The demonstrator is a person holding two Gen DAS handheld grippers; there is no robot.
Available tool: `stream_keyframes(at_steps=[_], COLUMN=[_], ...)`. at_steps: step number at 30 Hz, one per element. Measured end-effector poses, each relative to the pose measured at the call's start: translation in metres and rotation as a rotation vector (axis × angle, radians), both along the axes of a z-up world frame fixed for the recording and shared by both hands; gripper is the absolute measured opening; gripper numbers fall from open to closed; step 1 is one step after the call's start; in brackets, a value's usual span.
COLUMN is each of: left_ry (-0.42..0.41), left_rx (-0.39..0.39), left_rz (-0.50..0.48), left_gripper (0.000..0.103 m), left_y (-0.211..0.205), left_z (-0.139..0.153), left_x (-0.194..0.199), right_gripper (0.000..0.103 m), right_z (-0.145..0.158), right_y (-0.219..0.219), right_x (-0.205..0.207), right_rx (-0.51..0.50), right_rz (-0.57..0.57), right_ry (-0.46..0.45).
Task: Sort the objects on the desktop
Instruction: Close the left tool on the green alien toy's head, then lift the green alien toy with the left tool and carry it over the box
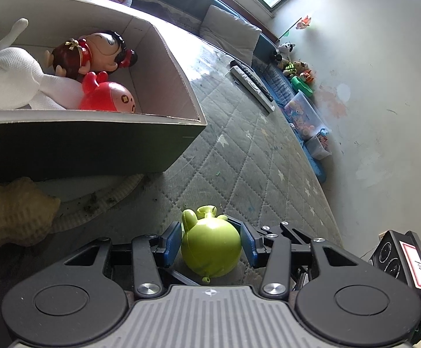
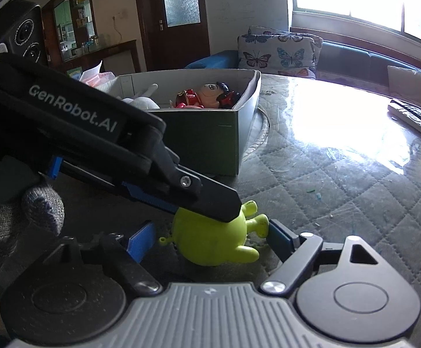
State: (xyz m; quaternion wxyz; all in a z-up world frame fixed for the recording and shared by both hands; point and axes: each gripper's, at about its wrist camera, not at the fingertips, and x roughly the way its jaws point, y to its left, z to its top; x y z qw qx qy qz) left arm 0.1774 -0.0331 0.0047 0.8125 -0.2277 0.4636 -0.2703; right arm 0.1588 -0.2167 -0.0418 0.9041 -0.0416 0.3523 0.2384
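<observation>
Quilted grey-green cloth under a glossy clear sheet covers the table (image 1: 268,156), and the sheet looks slick enough for a round toy to skid on. On it stands an open cardboard box (image 1: 178,87), the likely destination, already holding a white plush toy (image 1: 10,78), a doll in red (image 1: 94,55) and a red roly-poly figure (image 1: 108,97). Two remote controls (image 1: 251,82) lie well apart at the far edge; a tan plush (image 1: 13,211) sits just beside the box's near wall.

The task's thing, a green toy pig (image 1: 210,246), rests on the table in front of the box. It appears to be hollow moulded plastic: light, smooth, fairly stiff, not fragile. Its round belly is the soundest place to grip; ears, snout and legs are small and would slip.

The left gripper (image 1: 210,245) has both blue pads against the belly, clenched on the pig. The right gripper (image 2: 210,239) straddles it with its jaws apart, the pads clear of the toy on both sides.

Obstruction: the left gripper's finger lies across the pig in the right view, and the box's near wall must be cleared.
</observation>
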Motion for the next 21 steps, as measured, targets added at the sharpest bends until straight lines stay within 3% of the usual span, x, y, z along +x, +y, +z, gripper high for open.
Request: stream_keyframes(at_steps=[12,21], left_ry=[-0.027,-0.029], left_rx=[0.015,0.016], left_rz=[-0.039,-0.044], left_gripper=[0.047,0.047], left_y=[-0.001,0.0], left_z=[0.001,0.0], left_x=[-0.004,-0.006], right_gripper=[0.076,0.075], right_z=[0.004,0.003], right_y=[-0.001,0.006], right_x=[-0.006,-0.01], right_rx=[-0.007,-0.038], right_rz=[-0.01,-0.006], right_ry=[-0.004,-0.001])
